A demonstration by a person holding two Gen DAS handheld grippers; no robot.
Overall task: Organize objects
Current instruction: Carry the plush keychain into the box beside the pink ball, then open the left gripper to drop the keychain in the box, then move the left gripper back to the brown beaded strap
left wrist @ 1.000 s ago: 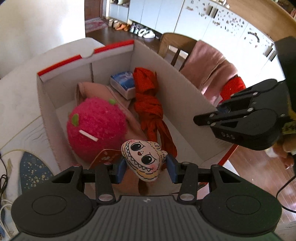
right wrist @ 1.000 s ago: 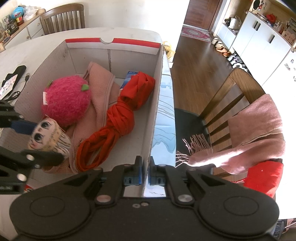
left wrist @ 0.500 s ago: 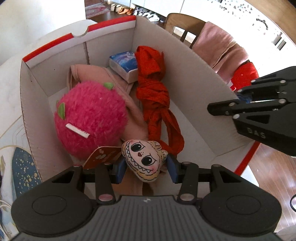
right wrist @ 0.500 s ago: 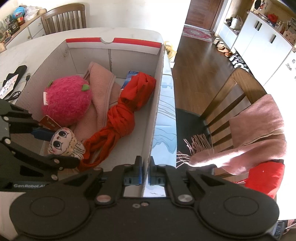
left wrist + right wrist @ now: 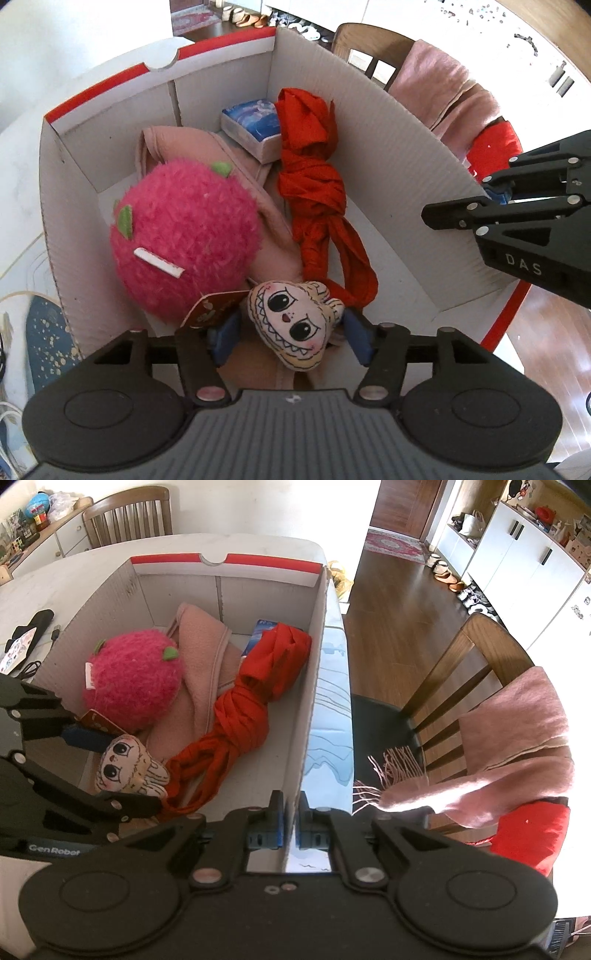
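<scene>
A white cardboard box (image 5: 388, 155) with a red rim holds a fuzzy pink ball toy (image 5: 184, 232), a pink cloth (image 5: 192, 147), a knotted red scarf (image 5: 314, 184) and a small blue pack (image 5: 255, 125). My left gripper (image 5: 291, 336) is low inside the box near its front, with its blue pads spread apart on both sides of a small doll-face plush (image 5: 295, 325), which rests on the pink cloth. The plush also shows in the right wrist view (image 5: 129, 768). My right gripper (image 5: 291, 827) is shut on the box's right wall (image 5: 314, 686).
The box stands on a white table (image 5: 74, 565). A wooden chair (image 5: 472, 672) draped with a pink fringed scarf (image 5: 517, 738) and a red cushion (image 5: 532, 834) stands at the right. A dark phone and cable (image 5: 33, 635) lie left of the box.
My left gripper has gone down into the box with the doll-face plush, and its pads have spread apart from the plush. My right gripper has stayed on the box wall.
</scene>
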